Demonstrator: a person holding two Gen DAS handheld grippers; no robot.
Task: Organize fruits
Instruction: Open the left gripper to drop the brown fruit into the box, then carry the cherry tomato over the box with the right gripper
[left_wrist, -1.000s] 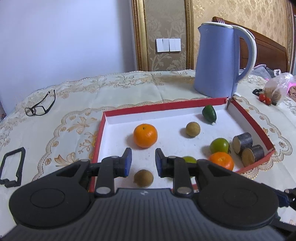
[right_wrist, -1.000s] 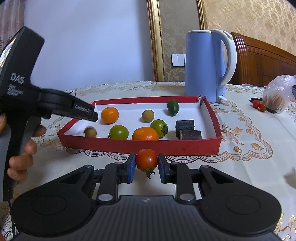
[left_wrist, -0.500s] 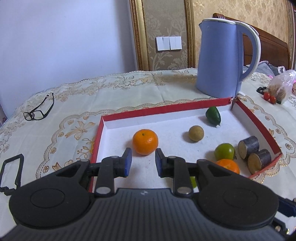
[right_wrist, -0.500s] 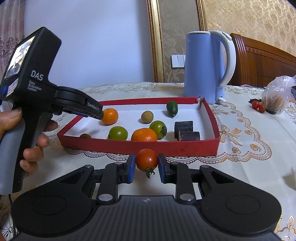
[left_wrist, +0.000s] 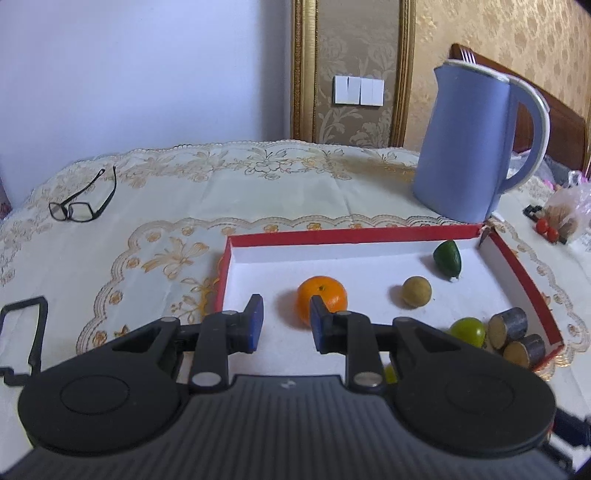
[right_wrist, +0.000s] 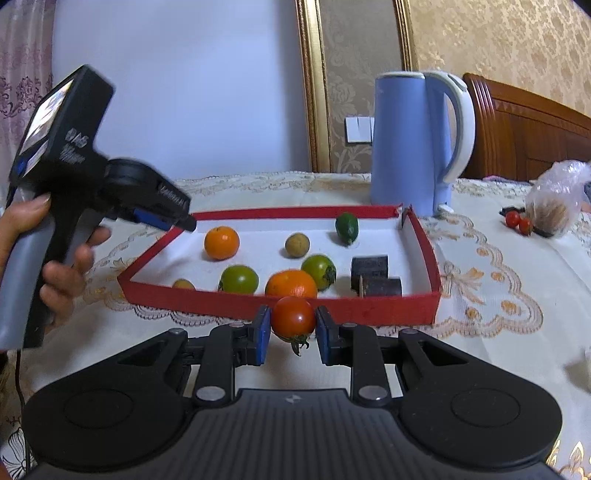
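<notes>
A red-walled tray with a white floor holds two oranges, two green tomatoes, two brown round fruits, a green oval fruit and two dark cylinders. My right gripper is shut on a red tomato, just in front of the tray's near wall. A hand holds my left gripper over the tray's left corner. In the left wrist view the left gripper has its jaws narrow and empty, and an orange lies beyond it.
A blue kettle stands behind the tray. A plastic bag and small red tomatoes lie at the far right. Glasses and a black wire frame rest on the lace cloth to the left.
My left gripper has pulled back and up from the tray toward its left corner; the small brown fruit under it has dropped out of its view. The right gripper has held still with the tomato.
</notes>
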